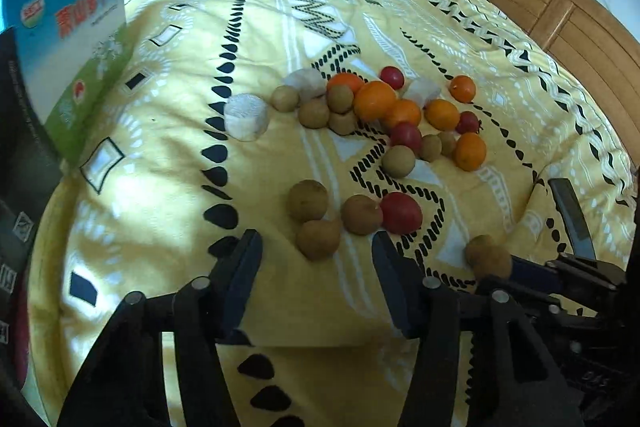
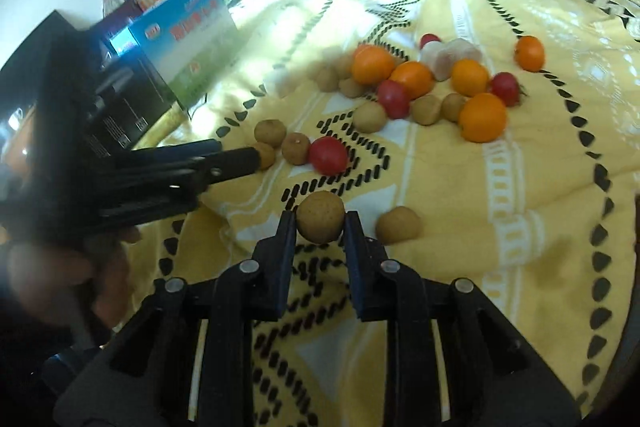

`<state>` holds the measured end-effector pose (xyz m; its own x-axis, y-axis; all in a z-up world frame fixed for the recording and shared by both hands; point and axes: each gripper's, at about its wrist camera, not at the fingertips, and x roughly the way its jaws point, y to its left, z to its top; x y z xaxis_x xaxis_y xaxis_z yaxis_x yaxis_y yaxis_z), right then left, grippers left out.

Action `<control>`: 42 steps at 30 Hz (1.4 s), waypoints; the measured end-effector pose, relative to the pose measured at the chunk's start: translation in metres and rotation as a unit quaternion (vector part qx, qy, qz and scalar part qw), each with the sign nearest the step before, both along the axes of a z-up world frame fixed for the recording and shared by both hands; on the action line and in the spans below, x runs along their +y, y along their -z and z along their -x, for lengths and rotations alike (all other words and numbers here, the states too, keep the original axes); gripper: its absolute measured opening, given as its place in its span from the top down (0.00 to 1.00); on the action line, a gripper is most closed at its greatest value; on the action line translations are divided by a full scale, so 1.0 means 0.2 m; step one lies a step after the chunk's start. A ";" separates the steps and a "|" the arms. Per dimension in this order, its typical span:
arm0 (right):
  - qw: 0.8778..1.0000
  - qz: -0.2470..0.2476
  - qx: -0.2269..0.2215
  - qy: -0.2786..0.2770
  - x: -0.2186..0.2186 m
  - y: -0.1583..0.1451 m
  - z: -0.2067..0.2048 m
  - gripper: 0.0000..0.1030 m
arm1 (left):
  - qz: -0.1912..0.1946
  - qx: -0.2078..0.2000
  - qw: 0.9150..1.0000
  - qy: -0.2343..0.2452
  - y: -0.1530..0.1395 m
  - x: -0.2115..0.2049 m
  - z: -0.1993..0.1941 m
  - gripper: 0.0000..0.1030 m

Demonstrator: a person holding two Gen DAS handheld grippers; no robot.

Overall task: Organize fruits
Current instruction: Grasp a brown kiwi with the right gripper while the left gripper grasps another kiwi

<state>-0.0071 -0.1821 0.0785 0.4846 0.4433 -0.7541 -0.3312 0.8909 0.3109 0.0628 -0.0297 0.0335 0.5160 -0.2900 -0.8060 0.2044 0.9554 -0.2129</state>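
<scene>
Blue-green carton [image 1: 76, 39] at the bed's [image 1: 168, 155] left edge: red print, too blurred to read. Mid-bed: oranges [image 1: 374, 100], tomatoes, brown fruits. Left tool [image 1: 316, 259] spread, one brown fruit [image 1: 318, 238] just ahead; right tool [image 2: 320, 227] pinching a brown longan [image 2: 320, 221].

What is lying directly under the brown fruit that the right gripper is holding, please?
The brown fruit sits pinched in the right gripper. Below it shows only the yellow patterned blanket. The patch directly underneath is hidden by the fruit itself.
</scene>
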 end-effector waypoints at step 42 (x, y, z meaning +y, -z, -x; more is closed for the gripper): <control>0.993 0.093 -0.052 0.050 0.14 -0.34 0.09 0.76 | -0.017 -0.130 0.991 -0.035 -0.58 0.05 0.42 0.77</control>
<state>-0.0249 -0.1539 0.1475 0.5985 0.2470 -0.7621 -0.2603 0.9596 0.1066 -0.0215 -0.0198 0.1498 0.7251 -0.2217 -0.6520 0.1818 0.9748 -0.1293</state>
